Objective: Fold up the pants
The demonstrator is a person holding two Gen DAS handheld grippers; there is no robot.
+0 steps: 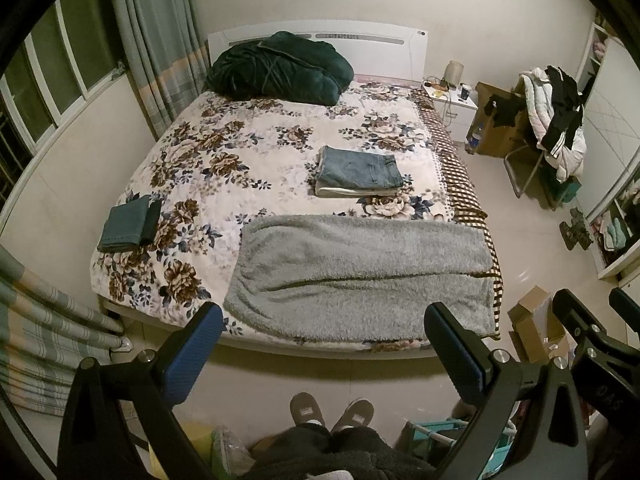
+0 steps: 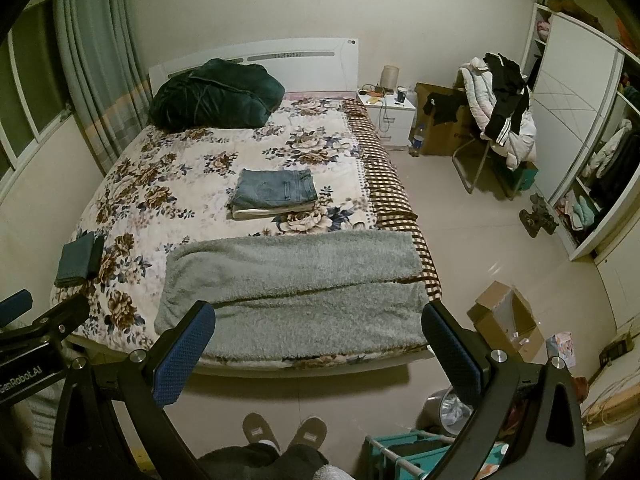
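Observation:
Grey fleece pants (image 1: 360,264) (image 2: 296,280) lie flat and sideways across the foot of the floral bed (image 1: 224,152) (image 2: 160,184), with one long crease running along them. My left gripper (image 1: 323,316) hangs open above the floor in front of the bed's edge, holding nothing. My right gripper (image 2: 319,312) is open too and just as far back from the pants; it also shows at the right edge of the left wrist view (image 1: 580,320). A folded stack topped by jeans (image 1: 358,170) (image 2: 274,190) sits mid-bed. A folded dark teal garment (image 1: 128,224) (image 2: 78,258) lies at the bed's left edge.
A dark green blanket (image 1: 280,68) is bundled at the headboard. A nightstand (image 2: 390,116), a chair heaped with clothes (image 2: 500,112) and a wardrobe (image 2: 576,120) stand to the right. An open cardboard box (image 2: 504,320) sits on the floor. The person's slippers (image 1: 332,412) are below.

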